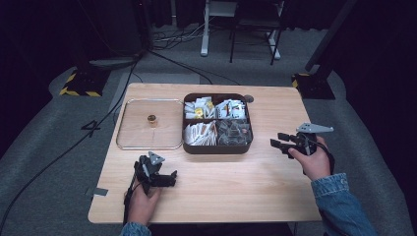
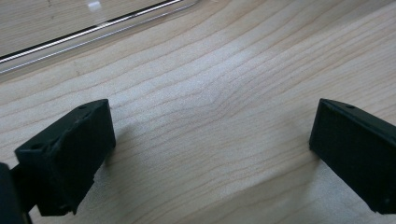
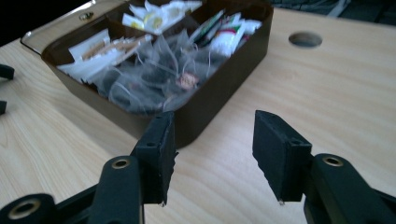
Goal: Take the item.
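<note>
Your right hand-held gripper [image 3: 210, 154], jaws half-open and empty, may snag the dark brown compartmented box [image 3: 205, 109] at frame centre; left hand-held gripper [image 2: 210, 154] open.

Box [image 1: 217, 147] mid-table [image 1: 255, 182], lid [image 1: 133, 142] just left — sachets [image 1: 200, 133] in its compartments

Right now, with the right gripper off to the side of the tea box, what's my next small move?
Probably ease the right gripper forward over the near corner of the brown box, toward the clear pyramid tea bags. Its jaws stand apart with nothing between them and point at that compartment from just outside the wall. The lid already lies beside the box, and the left gripper rests open over bare table.
</note>
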The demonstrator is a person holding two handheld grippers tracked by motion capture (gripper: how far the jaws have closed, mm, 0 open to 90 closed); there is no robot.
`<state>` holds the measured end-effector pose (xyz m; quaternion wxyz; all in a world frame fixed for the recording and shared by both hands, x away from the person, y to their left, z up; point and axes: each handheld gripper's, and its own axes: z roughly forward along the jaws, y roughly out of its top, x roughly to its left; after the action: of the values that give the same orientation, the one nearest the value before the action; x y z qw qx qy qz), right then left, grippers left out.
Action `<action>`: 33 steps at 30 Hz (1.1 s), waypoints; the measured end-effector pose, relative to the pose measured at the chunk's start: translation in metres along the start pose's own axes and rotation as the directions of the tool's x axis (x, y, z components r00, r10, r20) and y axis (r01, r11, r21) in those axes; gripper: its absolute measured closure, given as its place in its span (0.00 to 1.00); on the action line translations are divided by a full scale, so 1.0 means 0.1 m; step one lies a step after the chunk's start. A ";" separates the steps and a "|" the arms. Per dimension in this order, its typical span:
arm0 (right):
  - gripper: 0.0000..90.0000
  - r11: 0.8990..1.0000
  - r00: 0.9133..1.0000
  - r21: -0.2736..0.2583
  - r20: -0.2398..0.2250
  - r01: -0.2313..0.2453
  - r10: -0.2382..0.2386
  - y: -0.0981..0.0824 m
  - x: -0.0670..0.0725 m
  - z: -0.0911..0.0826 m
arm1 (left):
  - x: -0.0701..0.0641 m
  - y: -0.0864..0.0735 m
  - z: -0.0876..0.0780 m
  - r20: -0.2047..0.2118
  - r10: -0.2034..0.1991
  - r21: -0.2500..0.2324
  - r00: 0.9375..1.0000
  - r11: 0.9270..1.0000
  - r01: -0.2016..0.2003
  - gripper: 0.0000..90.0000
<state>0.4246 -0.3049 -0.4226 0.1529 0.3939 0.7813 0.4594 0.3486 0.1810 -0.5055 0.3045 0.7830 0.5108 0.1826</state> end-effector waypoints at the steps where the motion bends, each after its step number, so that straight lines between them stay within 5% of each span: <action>1: 0.55 1.000 1.000 -0.012 0.004 0.007 -0.007 0.04 0.01 -0.01 | 0.00 0.00 0.00 -0.003 0.001 -0.001 1.000 1.000 -0.001 0.00; 8: 0.57 0.999 1.000 -0.044 0.002 -0.004 0.005 0.24 0.01 -0.02 | 0.00 0.02 0.02 0.000 -0.004 -0.001 1.000 1.000 0.004 0.00; 14: 0.64 0.998 0.998 -0.036 -0.007 -0.061 0.061 0.48 -0.02 0.03 | 0.01 0.03 0.02 -0.003 0.002 0.003 1.000 1.000 -0.002 0.00; 33: 0.65 0.999 0.999 0.023 0.043 -0.033 0.032 0.99 -0.11 0.41 | 0.01 0.03 0.02 -0.005 -0.003 0.000 1.000 1.000 0.003 0.00</action>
<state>0.5027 -0.2621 -0.3631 0.1572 0.4180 0.7767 0.4442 0.3525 0.1803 -0.5054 0.3034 0.7818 0.5128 0.1840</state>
